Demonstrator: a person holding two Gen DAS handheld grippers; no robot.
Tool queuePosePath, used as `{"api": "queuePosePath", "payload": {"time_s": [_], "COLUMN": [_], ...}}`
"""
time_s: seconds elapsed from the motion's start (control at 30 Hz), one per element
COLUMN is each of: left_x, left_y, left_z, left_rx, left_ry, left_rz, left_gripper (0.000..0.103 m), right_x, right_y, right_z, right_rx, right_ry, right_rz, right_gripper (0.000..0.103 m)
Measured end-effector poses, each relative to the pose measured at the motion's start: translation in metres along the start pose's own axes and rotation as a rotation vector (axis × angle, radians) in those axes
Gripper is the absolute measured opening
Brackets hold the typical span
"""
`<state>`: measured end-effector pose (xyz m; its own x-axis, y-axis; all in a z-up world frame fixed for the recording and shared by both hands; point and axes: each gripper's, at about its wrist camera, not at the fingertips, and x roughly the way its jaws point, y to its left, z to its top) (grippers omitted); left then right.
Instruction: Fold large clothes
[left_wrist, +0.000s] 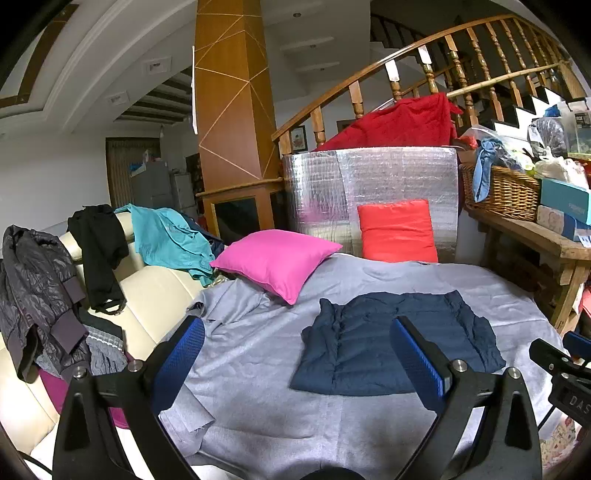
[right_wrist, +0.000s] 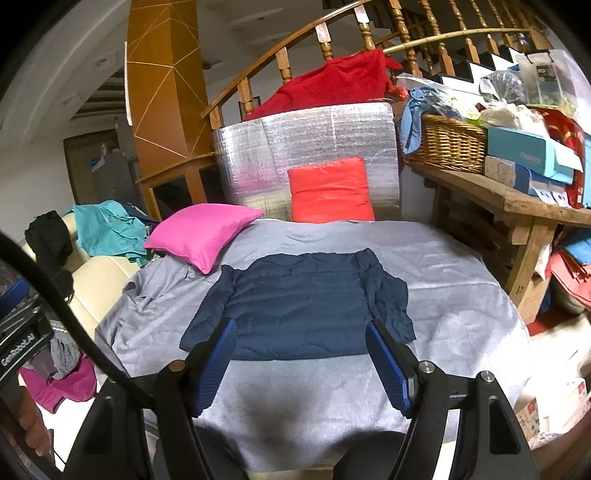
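Observation:
A dark navy quilted jacket (left_wrist: 391, 343) lies flat on a grey cloth-covered surface (left_wrist: 266, 354), with its sleeves folded in over the body. It also shows in the right wrist view (right_wrist: 299, 306). My left gripper (left_wrist: 295, 354) is open and empty, held above the near edge of the jacket. My right gripper (right_wrist: 301, 354) is open and empty, just in front of the jacket's near hem. The right gripper's body shows at the right edge of the left wrist view (left_wrist: 569, 365).
A pink pillow (left_wrist: 277, 262) and a red cushion (left_wrist: 399, 230) sit at the far side against a silver foil panel (left_wrist: 369, 184). A cream sofa (left_wrist: 155, 295) at left holds teal, black and grey clothes. A wooden bench (right_wrist: 509, 199) with a wicker basket (right_wrist: 447, 144) stands at right.

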<state>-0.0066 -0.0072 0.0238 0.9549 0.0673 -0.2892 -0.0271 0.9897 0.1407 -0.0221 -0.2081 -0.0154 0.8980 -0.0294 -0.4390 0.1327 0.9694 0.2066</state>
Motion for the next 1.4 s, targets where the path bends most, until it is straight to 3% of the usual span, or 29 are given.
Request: {"api": "queuePosePath", "payload": {"time_s": [1.4], "left_x": [-0.003], "left_y": [0.0], "left_z": [0.003], "left_rx": [-0.005], "left_ry": [0.001], "left_rz": [-0.007], "left_gripper": [0.1], "right_x": [-0.003], "right_y": [0.006], "right_z": [0.001], "right_rx": [0.016], "right_ry": [-0.005], "right_rz": [-0.006], "right_gripper": [0.075]}}
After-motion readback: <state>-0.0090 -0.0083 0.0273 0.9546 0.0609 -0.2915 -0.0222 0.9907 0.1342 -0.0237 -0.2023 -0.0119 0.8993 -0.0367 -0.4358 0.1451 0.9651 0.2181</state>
